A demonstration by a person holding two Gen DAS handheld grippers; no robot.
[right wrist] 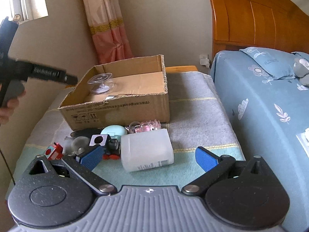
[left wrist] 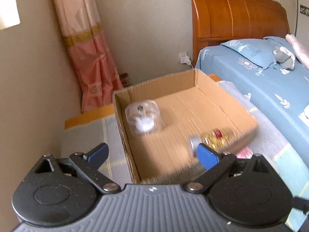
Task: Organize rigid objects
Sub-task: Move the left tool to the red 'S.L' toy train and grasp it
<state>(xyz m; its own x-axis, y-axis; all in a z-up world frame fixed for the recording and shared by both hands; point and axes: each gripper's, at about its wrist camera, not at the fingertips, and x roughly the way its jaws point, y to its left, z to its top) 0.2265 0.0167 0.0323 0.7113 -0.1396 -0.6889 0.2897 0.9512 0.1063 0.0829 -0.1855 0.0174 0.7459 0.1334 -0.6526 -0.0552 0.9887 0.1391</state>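
Bedroom, beige walls, pink curtain (right wrist: pixel 108 29) with gold band upper centre, bit of window upper left of the right wrist view. Orange wooden headboard (right wrist: pixel 256 19) upper right, blue flowered bedding (right wrist: pixel 270 100) down the right side, grey plush toy (right wrist: pixel 301 69) on the pillow at the right edge. White charger (right wrist: pixel 205 60) plugged into the wall socket beside the bed.

Work surface: low table under a grey and teal striped cloth (right wrist: pixel 193 96), orange table edge showing behind it.

One open cardboard box (right wrist: pixel 123 108) at frame centre. Inside, two things: clear plastic piece (left wrist: pixel 143 119) at the box's left rear, and a bottle with silver cap and gold-red label (left wrist: pixel 210 139) lying on its side at the near right, blurred.

In front of the box on the cloth, one each: white translucent jar (right wrist: pixel 146 150) on its side, pink nubbed item (right wrist: pixel 147 126), mint green round case (right wrist: pixel 114 130), black toy vehicle with white cube (right wrist: pixel 108 143), red toy block (right wrist: pixel 55 150), clear dome-shaped piece (right wrist: pixel 78 144). Dark flat thing behind these, too unclear to name.

Left gripper (left wrist: pixel 152 154) spread wide over the box's near edge, nothing between the pads. Right gripper (right wrist: pixel 147 157) spread wide, low in frame, white jar lying between its fingers, pads not touching it
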